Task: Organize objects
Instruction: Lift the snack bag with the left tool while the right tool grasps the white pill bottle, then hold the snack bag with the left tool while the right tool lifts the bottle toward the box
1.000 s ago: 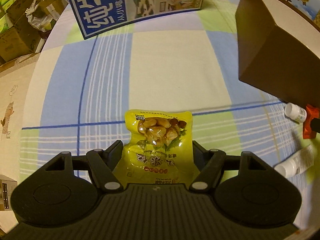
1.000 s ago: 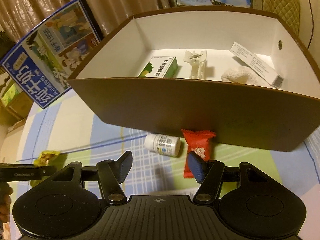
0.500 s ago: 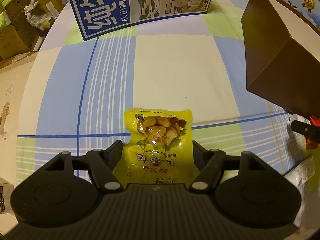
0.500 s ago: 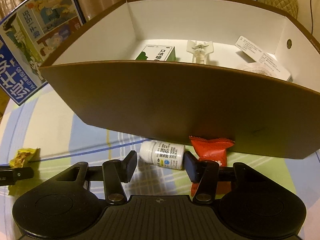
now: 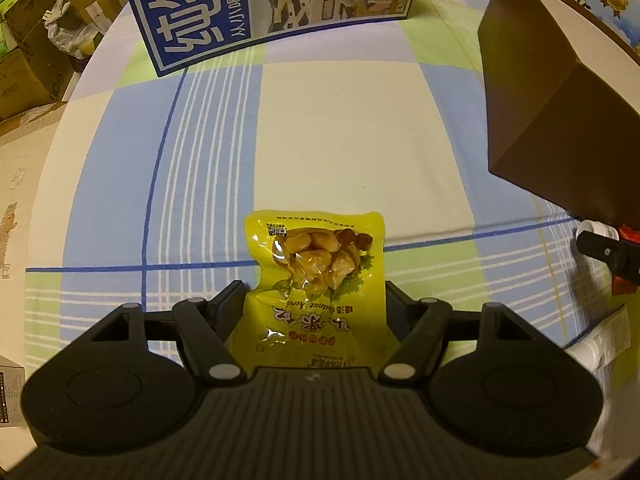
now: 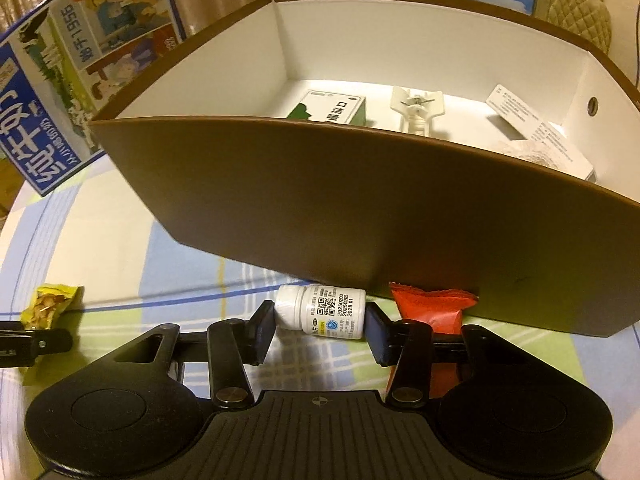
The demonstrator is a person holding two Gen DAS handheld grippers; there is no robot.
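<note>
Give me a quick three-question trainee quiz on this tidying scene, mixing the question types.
1. True or false: the yellow snack pouch lies inside the brown box.
2. Which thing sits between the right gripper's fingers? A) red packet B) white pill bottle C) green-and-white carton
3. Fill in: the pill bottle lies on its ____, cap toward the left finger.

Key: 1 false, it lies on the checked tablecloth between the left gripper's fingers; 2 B; 3 side.

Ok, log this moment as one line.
left gripper: around yellow pouch, grip unclear | right gripper: straddling white bottle, end to end | brown box: just behind bottle
</note>
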